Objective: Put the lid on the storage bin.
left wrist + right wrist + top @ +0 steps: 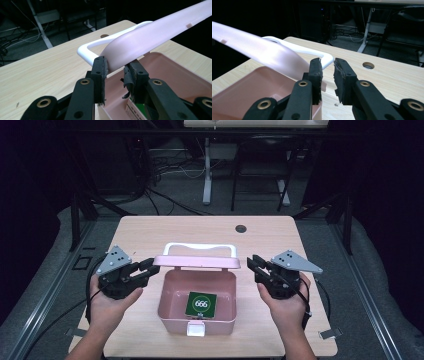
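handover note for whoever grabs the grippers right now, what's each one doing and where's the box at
Left gripper: shut on the left end of the pink lid, holding it raised.
Right gripper: open, beside the lid's right end; contact cannot be told.
Pink box: mid-table, open, front latch toward the person, white handle on the lid behind.
Green card marked 666 lies flat inside the box.
Done: the lid is up and the card is inside.
Left: probably either lift the card out or lower the lid and latch it. Keep the left grip until the lid is steady.

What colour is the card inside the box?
Green, with white "666" in a circle; the card shows best in the high view.
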`<state>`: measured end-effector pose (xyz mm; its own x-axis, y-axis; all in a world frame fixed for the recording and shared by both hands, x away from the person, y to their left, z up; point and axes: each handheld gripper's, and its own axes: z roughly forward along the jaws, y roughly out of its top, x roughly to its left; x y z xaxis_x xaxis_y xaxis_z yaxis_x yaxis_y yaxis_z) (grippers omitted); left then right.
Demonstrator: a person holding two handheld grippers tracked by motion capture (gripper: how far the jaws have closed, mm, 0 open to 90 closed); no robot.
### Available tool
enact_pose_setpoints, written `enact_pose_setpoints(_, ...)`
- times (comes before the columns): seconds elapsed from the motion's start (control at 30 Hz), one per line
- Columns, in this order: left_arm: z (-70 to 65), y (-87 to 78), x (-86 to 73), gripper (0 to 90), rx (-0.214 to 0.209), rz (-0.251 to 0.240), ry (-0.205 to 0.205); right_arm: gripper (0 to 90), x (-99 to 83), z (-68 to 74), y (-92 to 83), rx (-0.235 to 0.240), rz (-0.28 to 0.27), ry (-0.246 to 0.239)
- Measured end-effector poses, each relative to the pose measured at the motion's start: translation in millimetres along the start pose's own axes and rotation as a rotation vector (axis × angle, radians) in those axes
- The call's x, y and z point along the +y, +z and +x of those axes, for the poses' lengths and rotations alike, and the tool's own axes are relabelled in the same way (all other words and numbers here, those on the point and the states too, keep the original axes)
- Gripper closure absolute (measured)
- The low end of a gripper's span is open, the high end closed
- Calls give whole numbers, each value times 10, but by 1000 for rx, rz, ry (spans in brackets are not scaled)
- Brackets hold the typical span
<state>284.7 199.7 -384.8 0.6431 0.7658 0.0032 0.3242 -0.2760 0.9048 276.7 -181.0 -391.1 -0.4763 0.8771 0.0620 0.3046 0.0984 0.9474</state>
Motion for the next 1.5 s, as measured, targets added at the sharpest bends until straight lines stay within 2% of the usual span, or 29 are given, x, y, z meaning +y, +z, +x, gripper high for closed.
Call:
enact_pose_setpoints(0.37, -35, -48, -72, 716, -8, 5, 11, 717, -16, -20, 18, 6, -8, -4)
enact_pose_setpoints(0.53, -36, -71, -124, 706, -31, 3, -2, 696, -24, -25, 19, -3, -23, -12)
enact_pose_setpoints(0.7, -48, -80, -159, 697, -34, -1, -3, 678, -25, -41, 8, 0, -41, -7)
enact_pose_setpoints(1.1, -89, -112, -219, 662, -46, 9, 14, 627, -37, -36, 46, 12, -27, -11)
enact_pose_setpoints(1.5, -109, -111, -332, 638, -60, 15, 5, 620, -50, -21, 57, 10, -34, -15)
